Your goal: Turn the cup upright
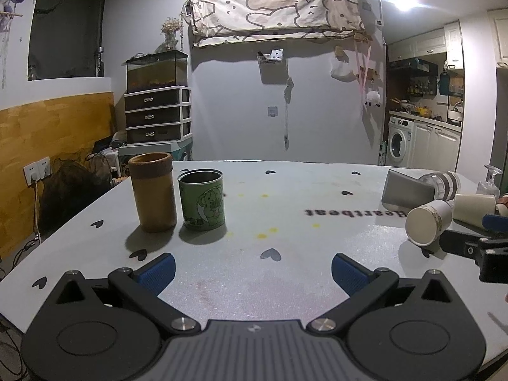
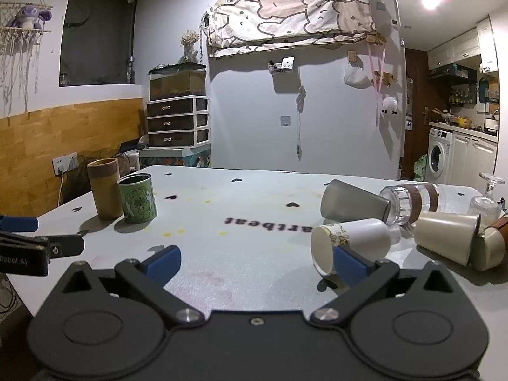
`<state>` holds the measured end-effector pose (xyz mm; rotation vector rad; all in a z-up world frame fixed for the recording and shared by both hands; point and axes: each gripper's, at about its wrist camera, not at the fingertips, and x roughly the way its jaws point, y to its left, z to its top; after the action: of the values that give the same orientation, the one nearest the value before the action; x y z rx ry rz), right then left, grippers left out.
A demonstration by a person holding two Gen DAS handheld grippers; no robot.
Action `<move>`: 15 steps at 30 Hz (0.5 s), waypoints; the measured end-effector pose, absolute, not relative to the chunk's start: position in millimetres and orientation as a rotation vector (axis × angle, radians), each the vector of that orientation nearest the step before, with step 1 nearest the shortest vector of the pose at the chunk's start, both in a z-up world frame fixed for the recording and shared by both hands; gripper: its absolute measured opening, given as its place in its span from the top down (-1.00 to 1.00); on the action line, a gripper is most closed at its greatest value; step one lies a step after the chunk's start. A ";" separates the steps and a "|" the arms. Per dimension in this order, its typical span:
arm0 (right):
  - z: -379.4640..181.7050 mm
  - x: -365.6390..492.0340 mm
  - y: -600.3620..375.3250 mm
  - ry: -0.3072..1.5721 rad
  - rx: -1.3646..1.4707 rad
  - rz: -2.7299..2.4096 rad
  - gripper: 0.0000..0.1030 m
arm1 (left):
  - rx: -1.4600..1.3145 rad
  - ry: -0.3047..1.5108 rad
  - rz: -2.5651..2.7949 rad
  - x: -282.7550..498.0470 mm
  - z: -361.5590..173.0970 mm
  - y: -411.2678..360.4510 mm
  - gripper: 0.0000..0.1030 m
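A white paper cup [image 2: 349, 243] lies on its side on the grey table [image 2: 254, 254], mouth toward me; it also shows in the left wrist view [image 1: 427, 223]. My right gripper [image 2: 255, 262] is open, its right fingertip [image 2: 347, 262] just in front of the cup's rim. My left gripper [image 1: 252, 271] is open and empty over bare table, left of the cup. A brown cup [image 1: 154, 192] and a green tin cup [image 1: 201, 200] stand upright at the left.
More cups lie tipped at the right: a grey metal one [image 2: 354, 204], a clear glass one [image 2: 412, 201], a cream one [image 2: 447, 236] and a beige one [image 2: 489, 247]. An upturned stemmed glass [image 2: 485, 197] stands behind. The right gripper's finger [image 1: 476, 244] shows in the left view.
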<state>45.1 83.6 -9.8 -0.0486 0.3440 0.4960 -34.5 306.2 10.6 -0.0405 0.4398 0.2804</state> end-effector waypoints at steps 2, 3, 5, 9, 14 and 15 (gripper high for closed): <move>-9.8 45.3 83.7 0.344 -0.048 0.497 -1.00 | -0.041 0.442 0.281 -34.2 9.9 306.7 -1.00; -9.7 45.2 83.8 0.344 -0.048 0.497 -1.00 | -0.042 0.442 0.280 -34.4 9.9 307.0 -1.00; -9.8 44.6 85.3 0.343 -0.052 0.498 -1.00 | -0.045 0.441 0.280 -34.4 10.2 307.6 -1.00; -9.4 44.6 85.9 0.339 -0.054 0.498 -1.00 | -0.046 0.439 0.280 -34.8 10.4 307.9 -1.00; -9.5 44.3 85.2 0.340 -0.049 0.495 -1.00 | -0.046 0.441 0.277 -35.0 10.2 307.8 -1.00; -9.5 44.1 84.9 0.340 -0.047 0.495 -1.00 | -0.046 0.442 0.277 -35.2 9.9 307.4 -1.00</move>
<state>44.1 84.9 -9.5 -0.0475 0.3395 0.4949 -35.2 307.4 9.9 -0.0458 0.4423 0.2771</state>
